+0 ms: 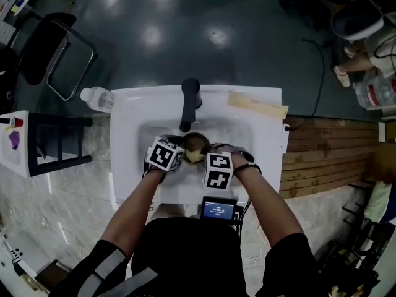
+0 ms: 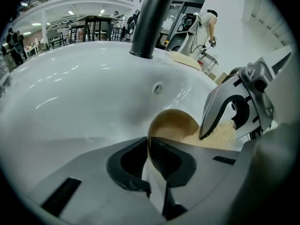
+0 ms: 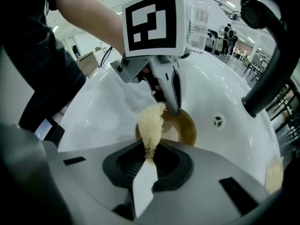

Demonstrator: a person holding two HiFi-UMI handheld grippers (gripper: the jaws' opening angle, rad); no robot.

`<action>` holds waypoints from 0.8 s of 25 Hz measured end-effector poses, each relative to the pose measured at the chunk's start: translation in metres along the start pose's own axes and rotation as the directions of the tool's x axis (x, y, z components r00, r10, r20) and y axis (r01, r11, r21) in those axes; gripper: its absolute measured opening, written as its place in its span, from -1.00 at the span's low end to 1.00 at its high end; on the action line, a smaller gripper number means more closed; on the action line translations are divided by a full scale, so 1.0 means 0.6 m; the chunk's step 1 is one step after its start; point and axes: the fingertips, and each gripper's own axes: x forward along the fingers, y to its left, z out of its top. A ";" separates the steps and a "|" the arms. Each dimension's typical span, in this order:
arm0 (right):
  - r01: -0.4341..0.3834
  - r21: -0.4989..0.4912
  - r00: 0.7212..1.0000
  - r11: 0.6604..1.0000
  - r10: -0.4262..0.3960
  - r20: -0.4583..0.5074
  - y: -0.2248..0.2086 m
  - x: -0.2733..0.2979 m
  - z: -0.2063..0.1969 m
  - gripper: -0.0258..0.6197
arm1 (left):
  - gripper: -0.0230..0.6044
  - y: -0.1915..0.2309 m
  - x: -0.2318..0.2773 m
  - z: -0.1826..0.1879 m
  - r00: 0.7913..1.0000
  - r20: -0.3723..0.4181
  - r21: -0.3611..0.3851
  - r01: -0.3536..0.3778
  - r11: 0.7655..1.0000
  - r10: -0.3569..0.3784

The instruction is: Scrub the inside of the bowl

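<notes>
A brown bowl [image 1: 198, 143] lies tilted in the white sink [image 1: 133, 113], below the black faucet [image 1: 189, 104]. My left gripper [image 2: 149, 146] is shut on the bowl [image 2: 174, 124] at its rim, with the thin edge pinched between the pads. My right gripper [image 3: 149, 154] is shut on a pale yellow scrubbing sponge [image 3: 150, 123], which sticks out past the fingertips toward the bowl [image 3: 186, 125]. In the left gripper view the sponge [image 2: 221, 133] sits at the bowl's open mouth, under the right gripper's fingers [image 2: 211, 121]. Whether it touches the inside I cannot tell. The left gripper's fingers [image 3: 173, 97] show in the right gripper view.
A plastic water bottle [image 1: 97, 98] lies at the sink's left back corner. A pale wooden strip [image 1: 257, 106] rests on the right back rim. The sink's overflow hole [image 3: 218, 122] is just beyond the bowl. A black chair [image 1: 52, 54] stands far left.
</notes>
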 end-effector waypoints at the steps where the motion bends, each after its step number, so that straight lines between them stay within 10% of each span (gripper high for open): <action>1: 0.014 0.004 1.000 1.000 -0.014 -0.005 -0.006 -0.003 -0.002 -0.80 | -0.85 0.000 0.000 0.000 1.000 0.000 -0.002 0.003 1.000 -0.003; 20: 0.187 0.268 0.982 0.945 -0.178 -0.059 -0.100 0.024 0.005 -0.80 | -0.84 -0.006 -0.003 0.003 1.000 0.012 -0.009 0.016 1.000 -0.016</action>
